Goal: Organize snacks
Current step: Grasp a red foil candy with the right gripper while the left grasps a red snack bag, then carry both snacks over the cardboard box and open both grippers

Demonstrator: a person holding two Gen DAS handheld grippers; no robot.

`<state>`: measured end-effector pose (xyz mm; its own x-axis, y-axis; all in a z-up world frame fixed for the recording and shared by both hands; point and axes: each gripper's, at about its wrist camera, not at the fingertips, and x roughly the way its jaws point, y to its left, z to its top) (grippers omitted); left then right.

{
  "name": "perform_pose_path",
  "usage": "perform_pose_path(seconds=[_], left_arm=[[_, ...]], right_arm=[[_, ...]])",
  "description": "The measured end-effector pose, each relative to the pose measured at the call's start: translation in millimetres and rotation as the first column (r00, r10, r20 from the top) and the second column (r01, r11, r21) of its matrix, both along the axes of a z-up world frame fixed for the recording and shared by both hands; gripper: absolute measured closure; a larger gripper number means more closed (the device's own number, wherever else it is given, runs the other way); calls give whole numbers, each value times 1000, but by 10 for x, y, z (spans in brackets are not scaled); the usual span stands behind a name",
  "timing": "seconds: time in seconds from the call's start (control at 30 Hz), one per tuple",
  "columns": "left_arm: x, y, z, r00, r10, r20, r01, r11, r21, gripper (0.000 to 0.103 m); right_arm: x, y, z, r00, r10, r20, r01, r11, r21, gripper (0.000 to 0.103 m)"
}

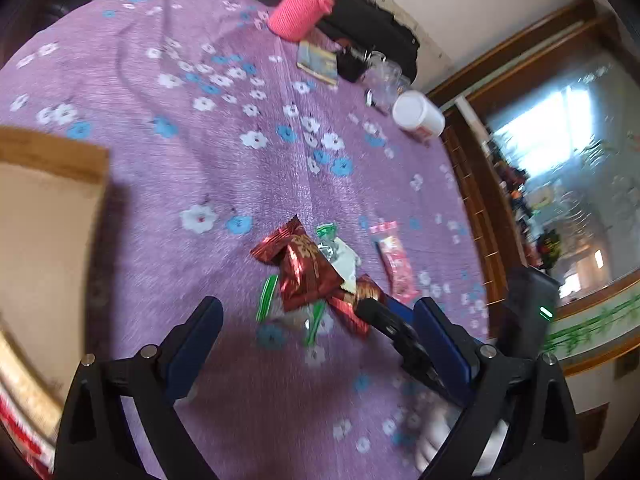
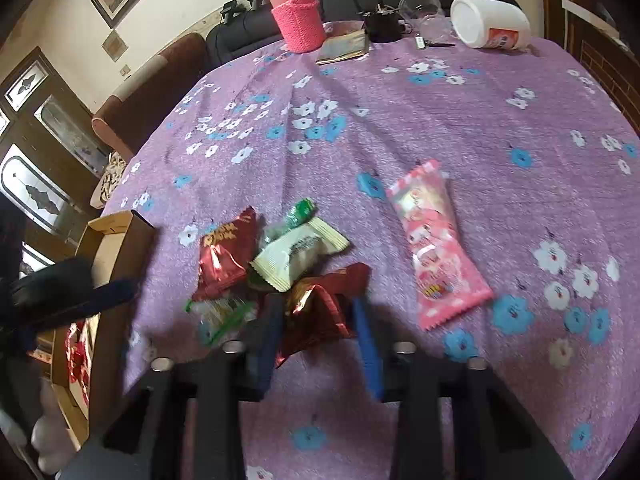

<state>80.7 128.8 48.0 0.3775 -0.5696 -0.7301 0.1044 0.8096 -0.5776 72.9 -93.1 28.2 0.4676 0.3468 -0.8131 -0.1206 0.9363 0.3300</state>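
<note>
**Operator:** I have the table under its purple flowered tablecloth [image 2: 440, 128], with the open cardboard box [image 2: 116, 240] at its left edge. Near the middle sits a loose heap of snack packets: red foil packets, a cream-coloured wrapped cake [image 2: 300, 252] and green-striped clear wrappers [image 2: 224, 312]. A long pink candy packet [image 2: 436, 248] lies flat just beside the heap, apart from it.

**Observer:** And your grippers?

**Operator:** My right gripper [image 2: 320, 320] is down at the near edge of the heap, jaws narrow, with a crumpled red foil packet [image 2: 316, 308] between the blue pads. Blur keeps me from saying whether the pads press it yet. My left gripper [image 1: 316, 320] hovers over the near side of the heap, jaws wide, nothing in them.

**Observer:** How will that packet handle?

**Operator:** Light, I judge, and puffy. The foil looks slick and creased, so it could squirt out under a hard pinch, and whatever is inside may crush. I would take it across the middle of the body or by the flat crimped end, gently.
</note>
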Motion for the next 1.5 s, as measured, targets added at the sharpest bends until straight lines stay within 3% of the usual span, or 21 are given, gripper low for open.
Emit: perform_pose_path(seconds=[0.2,0.27,0.3,0.37,0.4,0.53,0.6,0.73,0.97,1.13,1.17,1.23,1.27,1.5], left_arm=[[310,-255,-187,1000,-21,4,20,991,136,9],[404,-303,-268,999,-39,-11,40,986,164,27],[436,-329,-318,998,-57,-33,61,986,157,44],[431,-366,-309,997,-75,-12,76,980,183,55],[428,-401,-324,994,-105,-23,108,978,180,67],[345,-487,-324,990,-144,0,140,963,232,74],[288,-444,-284,990,-140,9,135,969,208,74],[181,-320,-162,992,-121,35,113,978,174,75],[-69,-96,11,993,-93,68,87,992,94,75],[-312,115,210,991,-64,118,58,997,53,75],[-356,162,244,990,-55,130,49,998,47,75],[-442,261,311,988,-36,150,31,999,39,75],[-481,311,338,987,-29,157,24,999,34,75],[-732,809,497,979,51,197,-52,999,0,75]], right_arm=[[-145,-55,6,1000,11,20,-11,999,31,74],[-180,-69,1,1000,17,20,-18,999,48,74],[-197,-82,-2,1000,20,17,-21,998,62,74],[-233,-112,5,1000,25,12,-26,996,87,75],[-245,-124,6,1000,26,11,-27,995,93,75],[-346,-214,-3,1000,27,-1,-27,993,119,72],[-406,-276,4,1000,4,8,-5,993,118,70],[-493,-356,15,999,-31,8,30,991,130,53],[-466,-131,-78,999,-49,-18,50,996,78,52],[-436,-4,-84,995,-99,9,99,995,26,51],[-429,2,-91,995,-103,12,102,994,24,53],[-417,44,-96,994,-105,13,104,994,13,71],[-426,54,-97,995,-103,11,103,994,18,73],[-655,82,79,992,-106,63,104,994,39,75]])
